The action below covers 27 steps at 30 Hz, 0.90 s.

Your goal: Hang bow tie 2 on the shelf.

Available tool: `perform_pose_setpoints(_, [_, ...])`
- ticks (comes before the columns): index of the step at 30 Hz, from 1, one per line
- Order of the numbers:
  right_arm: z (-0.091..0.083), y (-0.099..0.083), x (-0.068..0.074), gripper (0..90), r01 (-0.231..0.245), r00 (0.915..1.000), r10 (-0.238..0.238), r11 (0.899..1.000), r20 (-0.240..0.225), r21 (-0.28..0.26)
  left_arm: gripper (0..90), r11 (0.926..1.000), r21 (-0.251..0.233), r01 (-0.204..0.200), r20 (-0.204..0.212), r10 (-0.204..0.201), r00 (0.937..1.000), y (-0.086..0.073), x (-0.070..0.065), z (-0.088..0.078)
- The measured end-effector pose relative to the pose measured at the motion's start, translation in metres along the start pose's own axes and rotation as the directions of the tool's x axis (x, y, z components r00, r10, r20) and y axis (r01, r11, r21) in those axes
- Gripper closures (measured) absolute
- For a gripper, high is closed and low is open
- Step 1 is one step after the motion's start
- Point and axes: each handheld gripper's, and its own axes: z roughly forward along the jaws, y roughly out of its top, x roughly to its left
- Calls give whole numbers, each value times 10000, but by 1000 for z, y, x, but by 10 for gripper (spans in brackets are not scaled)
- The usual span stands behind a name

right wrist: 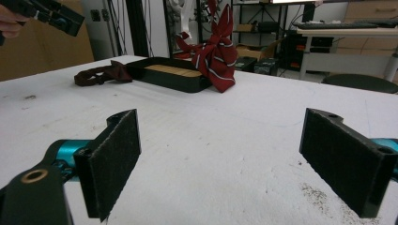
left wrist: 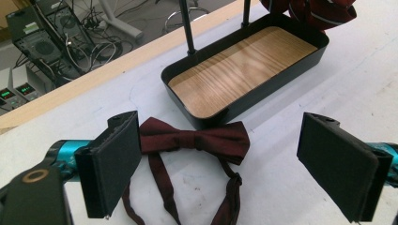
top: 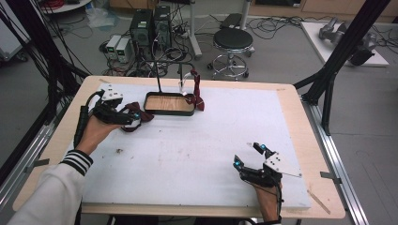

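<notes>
A dark red bow tie (left wrist: 195, 140) lies flat on the white board, just in front of a black tray with a wooden floor (left wrist: 244, 70). My left gripper (left wrist: 218, 164) hovers over the bow tie, open, with its jaws on either side and nothing held. In the high view the left gripper (top: 133, 117) sits at the tray's left end (top: 149, 108), above the bow tie (top: 143, 117). A striped red tie (top: 197, 89) hangs from a stand at the tray's right end. My right gripper (top: 248, 155) stands open and empty near the front right of the board.
Two thin black rods (top: 157, 77) rise from the tray's back edge. The right gripper view shows the tray (right wrist: 171, 75), the bow tie (right wrist: 101, 75), the striped tie (right wrist: 213, 54) and the left gripper (right wrist: 51, 14) farther off. A stool (top: 232, 42) and computers (top: 150, 26) stand beyond the table.
</notes>
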Motion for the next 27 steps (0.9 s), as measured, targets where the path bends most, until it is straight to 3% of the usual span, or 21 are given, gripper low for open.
perform_pose_setpoints(5, [0, 0, 0, 121, 76, 10000, -76, 10000, 4, -51, 146, 9994, 313, 126, 144, -131, 9998, 2, 0, 11])
perform_pose_setpoints(10, [-1, -1, 1, 121, 40, 10000, -40, 10000, -2, -89, 146, 9955, 688, 658, 385, -686, 9969, 0, 2, 21])
perform_pose_setpoints(14, [-1, -1, 1, 121, 16, 10000, -15, 10000, 23, -70, 146, 9915, 1092, 708, 343, -749, 9966, -2, 3, 28])
perform_pose_setpoints(22, [-1, -1, 1, 121, 126, 9999, -126, 9998, 62, -153, 164, 9744, 1784, 1365, 118, -1408, 9900, -5, 5, 42])
perform_pose_setpoints(27, [-1, -1, 1, 121, 159, 9998, -158, 9998, 84, -126, 176, 9672, 2176, 1309, 12, -1343, 9909, -5, 3, 48])
